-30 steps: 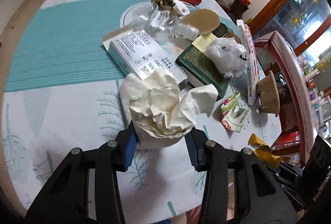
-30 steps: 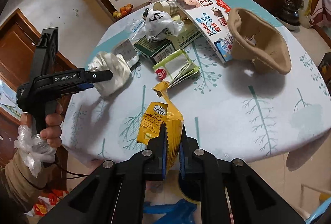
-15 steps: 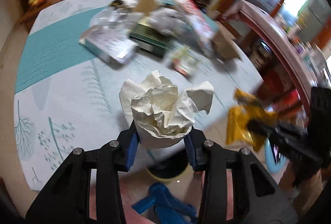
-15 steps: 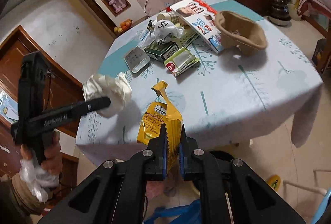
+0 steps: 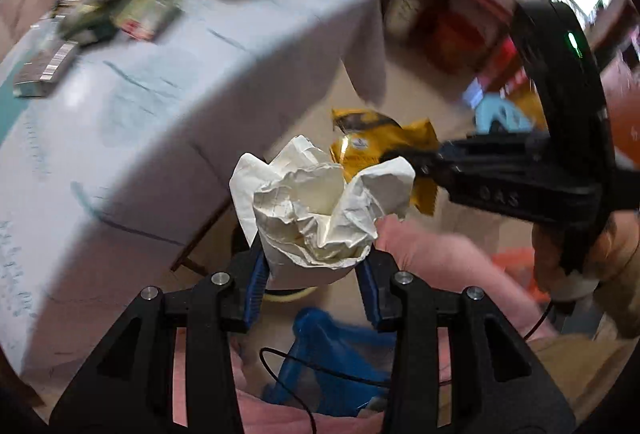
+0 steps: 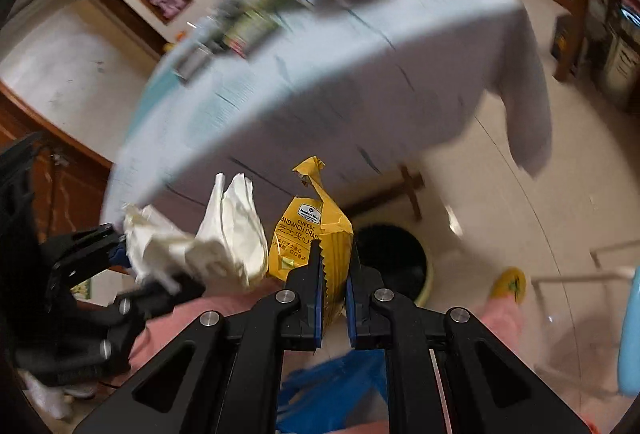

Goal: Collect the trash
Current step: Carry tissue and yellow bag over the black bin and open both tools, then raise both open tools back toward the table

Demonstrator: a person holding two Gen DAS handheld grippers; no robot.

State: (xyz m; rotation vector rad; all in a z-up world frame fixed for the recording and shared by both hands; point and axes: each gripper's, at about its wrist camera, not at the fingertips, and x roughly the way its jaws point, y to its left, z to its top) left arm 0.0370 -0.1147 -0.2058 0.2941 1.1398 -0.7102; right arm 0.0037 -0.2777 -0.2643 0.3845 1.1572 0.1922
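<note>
Risk first: both loads hang off the table's near edge, over floor and lap, not yet over the bin (image 6: 394, 266). My left gripper (image 5: 312, 276) clamps the crumpled paper wad (image 5: 316, 209) low on its base; the loose top could snag the right tool, just beside it. My right gripper (image 6: 333, 298), nearly closed, pinches the yellow cracker bag (image 6: 310, 238) by a thin bottom edge, which I judge slippery. Releasing now would likely drop either beside the dark bin mouth. Blur hides the blue bag (image 6: 332, 386) below.
</note>
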